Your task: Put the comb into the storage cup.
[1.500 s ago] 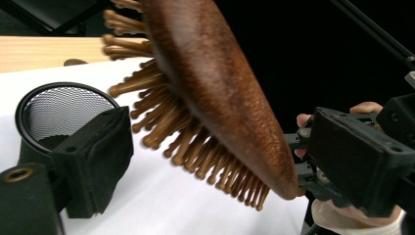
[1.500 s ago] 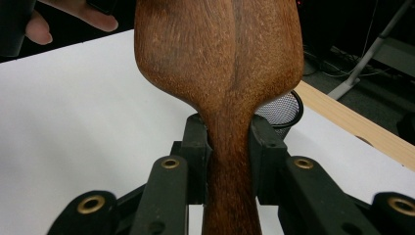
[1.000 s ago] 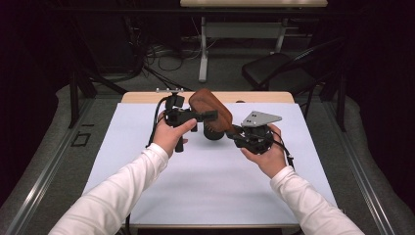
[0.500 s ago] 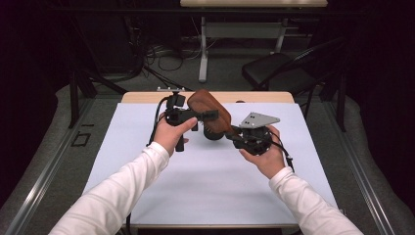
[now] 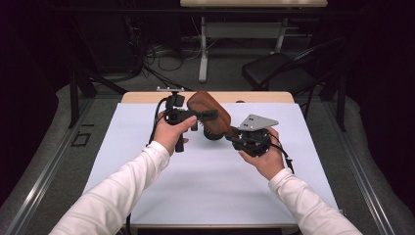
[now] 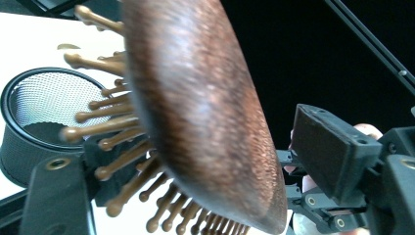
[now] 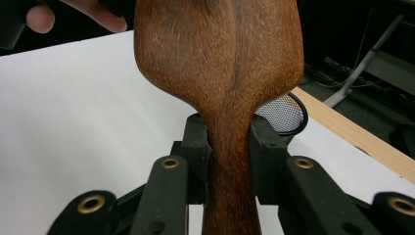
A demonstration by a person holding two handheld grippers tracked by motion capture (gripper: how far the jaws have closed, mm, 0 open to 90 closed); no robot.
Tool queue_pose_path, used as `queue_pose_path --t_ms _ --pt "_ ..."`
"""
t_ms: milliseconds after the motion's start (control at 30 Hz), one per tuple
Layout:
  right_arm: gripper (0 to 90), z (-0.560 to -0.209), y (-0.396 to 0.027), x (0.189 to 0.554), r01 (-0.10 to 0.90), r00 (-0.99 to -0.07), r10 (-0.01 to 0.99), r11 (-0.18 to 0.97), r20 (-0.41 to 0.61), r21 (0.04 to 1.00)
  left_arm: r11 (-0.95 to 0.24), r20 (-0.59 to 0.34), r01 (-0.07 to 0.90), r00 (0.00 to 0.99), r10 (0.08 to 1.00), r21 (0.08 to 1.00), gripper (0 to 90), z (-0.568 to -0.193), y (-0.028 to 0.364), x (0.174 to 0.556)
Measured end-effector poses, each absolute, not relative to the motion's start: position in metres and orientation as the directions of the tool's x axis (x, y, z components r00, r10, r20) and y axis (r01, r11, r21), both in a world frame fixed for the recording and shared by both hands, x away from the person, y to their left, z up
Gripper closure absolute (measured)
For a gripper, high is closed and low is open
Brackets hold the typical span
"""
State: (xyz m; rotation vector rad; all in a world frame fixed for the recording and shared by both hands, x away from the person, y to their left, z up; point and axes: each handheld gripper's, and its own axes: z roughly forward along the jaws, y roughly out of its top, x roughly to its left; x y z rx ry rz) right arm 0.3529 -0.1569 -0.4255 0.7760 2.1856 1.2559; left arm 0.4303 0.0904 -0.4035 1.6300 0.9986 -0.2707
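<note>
The hairbrush [image 7: 220, 63] is smooth brown wood with a dull sheen; the cup [image 6: 46, 110] is matt black wire mesh.

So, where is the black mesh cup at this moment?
In the high view the black mesh cup stands on the white table near its far edge, just under the wooden hairbrush, between the left tool and the right tool.
</note>
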Motion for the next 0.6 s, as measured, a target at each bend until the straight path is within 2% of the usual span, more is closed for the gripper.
queue_pose_path --t_ms 433,600 --pt "71.9 -0.4279 -0.1564 0.3518 0.218 -0.709 0.690 0.411 -0.145 0.885 0.041 -0.670 0.739 0.584 0.458 0.672 32.4 -0.4045 0.0929 0.4301" --pt "71.9 -0.4285 -0.1557 0.3516 0.215 -0.705 0.693 0.411 -0.150 0.886 0.054 -0.683 0.748 0.572 0.455 0.662 32.6 -0.4048 0.0939 0.4309"
